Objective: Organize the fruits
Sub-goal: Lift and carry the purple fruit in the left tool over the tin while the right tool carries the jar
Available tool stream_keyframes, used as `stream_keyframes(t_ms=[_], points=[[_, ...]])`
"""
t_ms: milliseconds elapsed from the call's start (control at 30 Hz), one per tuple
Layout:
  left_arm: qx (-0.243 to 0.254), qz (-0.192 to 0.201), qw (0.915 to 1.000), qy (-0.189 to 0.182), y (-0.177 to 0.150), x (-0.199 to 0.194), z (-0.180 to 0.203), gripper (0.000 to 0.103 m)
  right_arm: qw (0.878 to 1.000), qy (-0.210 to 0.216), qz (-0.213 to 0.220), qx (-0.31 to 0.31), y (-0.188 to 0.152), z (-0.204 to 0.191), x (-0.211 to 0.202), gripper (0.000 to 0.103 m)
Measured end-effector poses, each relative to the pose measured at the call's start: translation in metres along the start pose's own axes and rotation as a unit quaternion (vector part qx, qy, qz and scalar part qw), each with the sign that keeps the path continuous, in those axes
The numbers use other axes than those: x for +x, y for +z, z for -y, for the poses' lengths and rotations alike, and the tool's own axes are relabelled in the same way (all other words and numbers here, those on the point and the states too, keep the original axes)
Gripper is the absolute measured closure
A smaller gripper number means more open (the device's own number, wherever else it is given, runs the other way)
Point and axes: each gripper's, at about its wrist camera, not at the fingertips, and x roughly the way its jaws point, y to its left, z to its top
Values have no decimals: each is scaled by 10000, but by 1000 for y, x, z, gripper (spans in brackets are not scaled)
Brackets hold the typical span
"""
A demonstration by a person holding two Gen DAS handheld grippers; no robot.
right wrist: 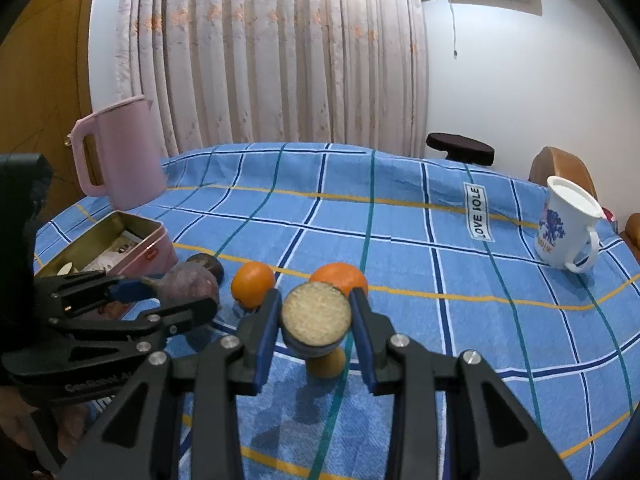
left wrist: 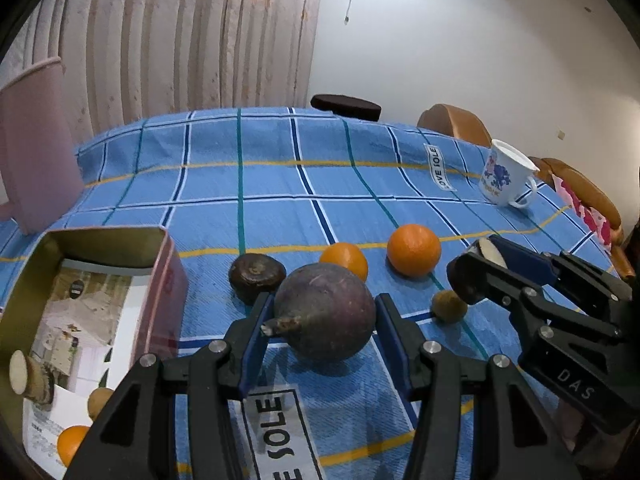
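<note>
Left gripper (left wrist: 324,320): clamped on round purple fruit (left wrist: 326,316); smooth, may roll out.
Right gripper (right wrist: 316,320): gripping cut brown piece (right wrist: 316,314), lifted; shallow hold, drop risk.
Tin (left wrist: 104,236): left, partly filled.
Oranges (left wrist: 414,250): loose, bump risk.

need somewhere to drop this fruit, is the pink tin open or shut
Open. The pink tin shows no lid, and its gold inside is in view, with paper, an orange and other pieces already in it.
</note>
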Motion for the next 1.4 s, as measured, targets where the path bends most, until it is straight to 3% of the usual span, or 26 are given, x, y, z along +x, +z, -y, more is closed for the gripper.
stream_keyframes(t_ms=[1400], points=[[530, 945, 9926, 553, -6, -32, 24, 50, 9977, 62, 667, -118, -3, -5, -27, 65]])
